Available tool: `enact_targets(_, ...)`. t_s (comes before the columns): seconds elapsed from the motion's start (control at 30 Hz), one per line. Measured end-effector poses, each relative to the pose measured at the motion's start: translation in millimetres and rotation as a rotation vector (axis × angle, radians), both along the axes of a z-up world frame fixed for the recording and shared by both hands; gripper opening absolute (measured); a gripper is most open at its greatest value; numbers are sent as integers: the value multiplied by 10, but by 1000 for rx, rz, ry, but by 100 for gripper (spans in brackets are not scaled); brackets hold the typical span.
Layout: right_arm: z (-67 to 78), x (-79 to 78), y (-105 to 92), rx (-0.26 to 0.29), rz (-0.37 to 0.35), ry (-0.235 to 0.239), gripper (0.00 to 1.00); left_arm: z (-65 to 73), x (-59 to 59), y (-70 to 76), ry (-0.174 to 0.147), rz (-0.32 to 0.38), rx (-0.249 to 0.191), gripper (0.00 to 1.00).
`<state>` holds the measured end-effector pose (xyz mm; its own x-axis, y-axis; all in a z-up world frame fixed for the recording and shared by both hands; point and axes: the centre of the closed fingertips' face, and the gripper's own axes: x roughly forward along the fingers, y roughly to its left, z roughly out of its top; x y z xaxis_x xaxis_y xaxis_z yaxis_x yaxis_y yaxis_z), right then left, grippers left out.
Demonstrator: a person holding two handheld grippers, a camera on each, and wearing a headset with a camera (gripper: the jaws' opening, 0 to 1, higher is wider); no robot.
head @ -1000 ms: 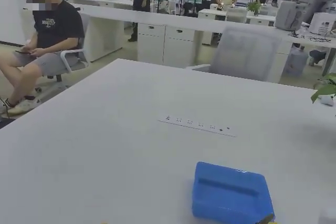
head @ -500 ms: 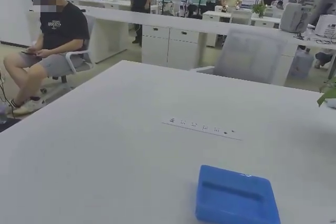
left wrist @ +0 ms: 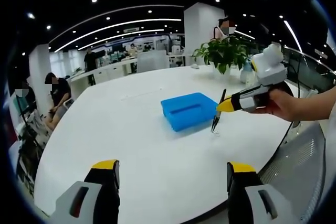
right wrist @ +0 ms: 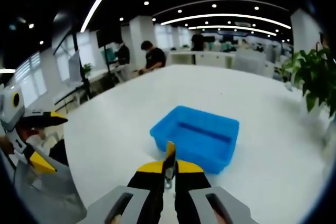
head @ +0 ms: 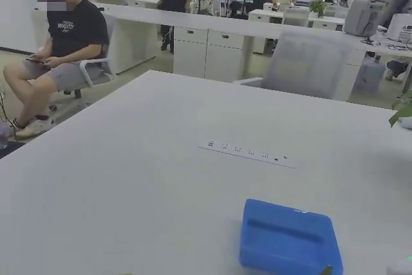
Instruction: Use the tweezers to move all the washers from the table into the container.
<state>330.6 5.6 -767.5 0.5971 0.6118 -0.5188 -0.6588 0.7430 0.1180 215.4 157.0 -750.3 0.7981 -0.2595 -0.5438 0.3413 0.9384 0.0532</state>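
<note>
The tweezers (head: 327, 269), clamped in the jaws of the right gripper (left wrist: 227, 106), are coming back into the head view: their dark tip is poking up at the bottom edge, just beside the near right corner of the container (head: 290, 239). A second ago the tip was showing at much the same place, with a bit of yellow behind it, and half a second ago it was out of the picture. A pale shape is likewise edging back in at the bottom right corner, too cropped to identify. The headset camera is drifting slightly, shifting the whole scene
</note>
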Motion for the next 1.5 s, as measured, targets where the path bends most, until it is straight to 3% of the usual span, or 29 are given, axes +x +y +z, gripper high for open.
enact_targets(0.3, 421, 242, 40, 59, -17, -86, 2, -18, -7, 0, 5, 0, -1, 86)
enact_targets(0.63, 504, 519, 25, 60, -32, -126, 2, -39, -6, 28, 12, 6, 3, 85)
enact_targets(0.83, 405, 651, 8, 45, -45, -118, 2, -44, 2, 23, 15, 8, 3, 85)
enact_targets(1.17, 55, 781, -16, 1, -64, -68, 2, -40, 15, 16, 16, 12, 2, 85)
enact_targets(1.5, -210, 784, 15, -29, -72, -15, 2, -54, 26, 8, 22, 5, 6, 85)
